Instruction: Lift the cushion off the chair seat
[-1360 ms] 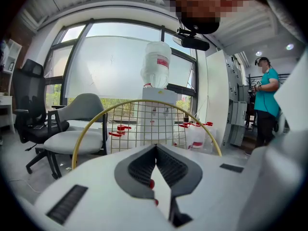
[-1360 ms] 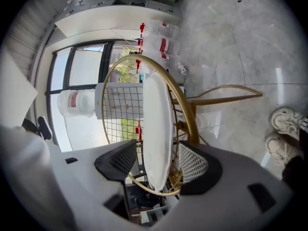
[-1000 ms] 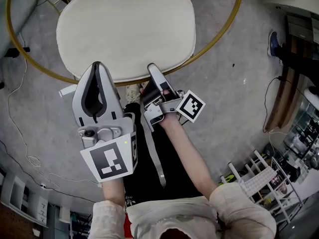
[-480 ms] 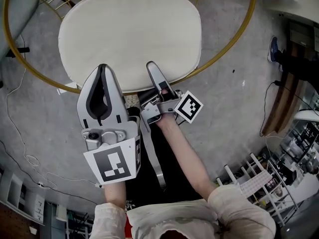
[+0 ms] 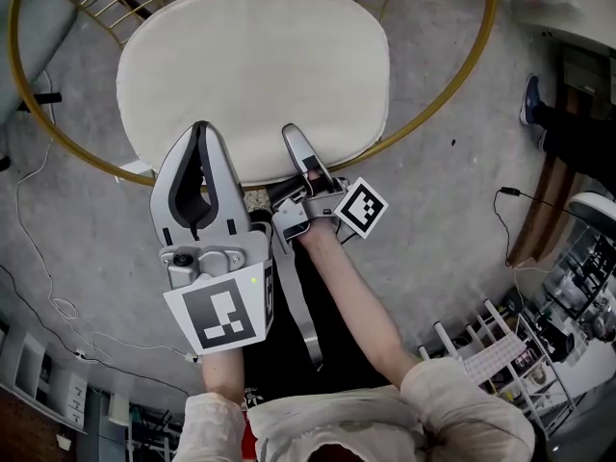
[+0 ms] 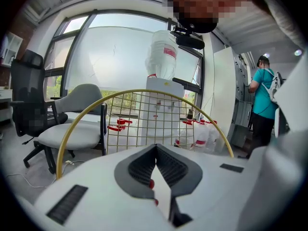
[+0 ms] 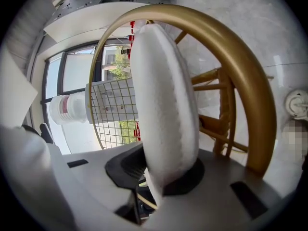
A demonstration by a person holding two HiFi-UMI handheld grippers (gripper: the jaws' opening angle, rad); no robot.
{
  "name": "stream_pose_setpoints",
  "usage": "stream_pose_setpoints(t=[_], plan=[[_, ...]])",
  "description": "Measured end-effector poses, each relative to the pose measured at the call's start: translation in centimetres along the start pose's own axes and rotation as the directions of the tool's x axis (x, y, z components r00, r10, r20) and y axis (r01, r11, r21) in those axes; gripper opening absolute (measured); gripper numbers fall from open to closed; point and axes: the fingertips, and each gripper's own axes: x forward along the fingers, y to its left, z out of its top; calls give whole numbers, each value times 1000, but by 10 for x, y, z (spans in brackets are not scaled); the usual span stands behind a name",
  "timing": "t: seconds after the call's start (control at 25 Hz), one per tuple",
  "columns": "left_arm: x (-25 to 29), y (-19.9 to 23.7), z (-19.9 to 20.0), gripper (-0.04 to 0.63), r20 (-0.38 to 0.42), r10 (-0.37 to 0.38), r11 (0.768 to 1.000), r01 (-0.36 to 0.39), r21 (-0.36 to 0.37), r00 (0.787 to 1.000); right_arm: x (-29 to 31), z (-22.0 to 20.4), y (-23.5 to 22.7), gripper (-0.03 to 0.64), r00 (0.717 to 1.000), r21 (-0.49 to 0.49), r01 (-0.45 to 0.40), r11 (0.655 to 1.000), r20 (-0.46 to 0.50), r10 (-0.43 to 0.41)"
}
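Looking down on a cream oval padded cushion [image 5: 255, 75], flat on the seat inside the round gold metal chair rim [image 5: 452, 70]. Long axis left to right across the head view, near long edge turned toward the person.

Bitten on that near edge, a little right of its middle, by the right gripper [image 5: 296, 147], turned on its side so as to take the edge from above and below. Has just been closing its jaws, with the cushion's rounded edge between them and both pads pressed into the padding.

Closed on nothing at the other side: left gripper [image 5: 200, 133], tips meeting, hanging over the near-left part of the cushion (touching the fabric or not, impossible to say from here).

Probably at the point of grip made, lift not begun; no sign of the cushion off the seat yet.

Turns on this for the lift: reaches away from the right gripper, almost wholly beyond the held edge. Raised from that one spot, likely to hinge and sag, far edge dragging on the seat or catching the rim. Best drawn upward and back toward the person. Left gripper near enough for a second hold left of the middle, if needed.
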Motion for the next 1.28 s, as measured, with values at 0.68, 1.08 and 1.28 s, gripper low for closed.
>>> stream_pose_setpoints(t=[0.68, 1.08, 1.28], plan=[[-27, 0, 39, 14, 1, 46, 999, -46, 9, 999, -13, -5, 51, 48, 999, 18, -33, 999, 7, 33], [-61, 0, 108, 14, 46, 68, 998, -68, -5, 997, -32, -3, 134, 46, 993, -25, -104, 994, 51, 105], [-82, -6, 149, 14, 74, 62, 997, -57, -60, 995, -25, -10, 199, 44, 981, -68, -179, 982, 59, 183]])
